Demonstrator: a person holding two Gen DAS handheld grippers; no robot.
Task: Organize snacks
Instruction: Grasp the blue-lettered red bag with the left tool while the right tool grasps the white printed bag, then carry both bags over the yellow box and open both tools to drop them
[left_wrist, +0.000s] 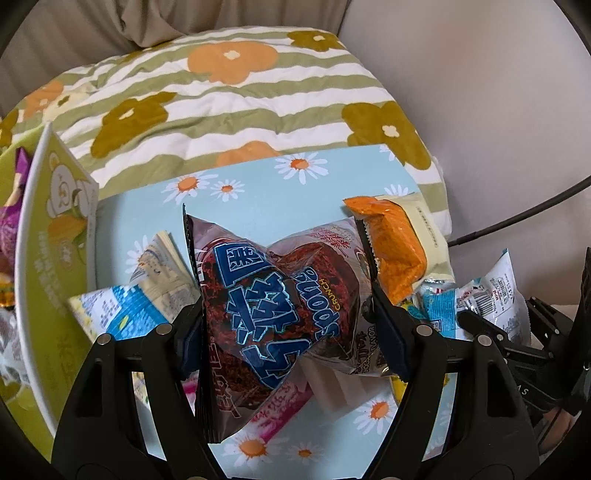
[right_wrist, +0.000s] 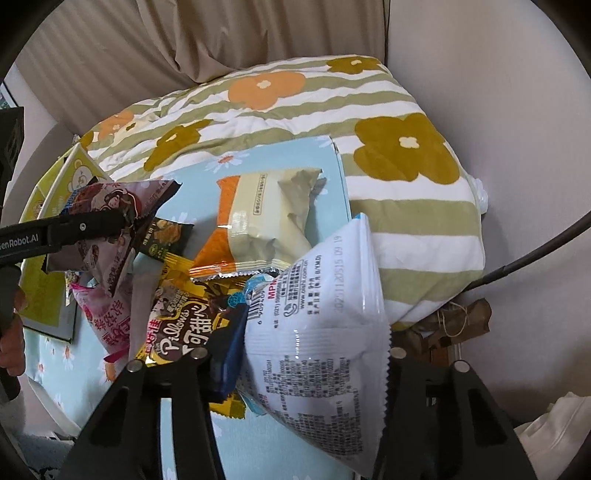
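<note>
Pinching a brown Sponge Crunch snack bag (left_wrist: 280, 317) between its fingers, the left gripper (left_wrist: 291, 325) holds it above a daisy-print blue tabletop (left_wrist: 229, 177). The right gripper (right_wrist: 314, 373) squeezes a white snack packet (right_wrist: 325, 332) over the pile, near an orange-and-cream packet (right_wrist: 266, 218) and a yellow Pillows bag (right_wrist: 177, 332).

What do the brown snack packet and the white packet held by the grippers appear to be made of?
Brown snack packet: apparently glossy plastic film, showing glare, creases and a serrated sealed edge. White packet: probably thin plastic film too, shiny, puffed, with a zigzag-cut edge.
</note>
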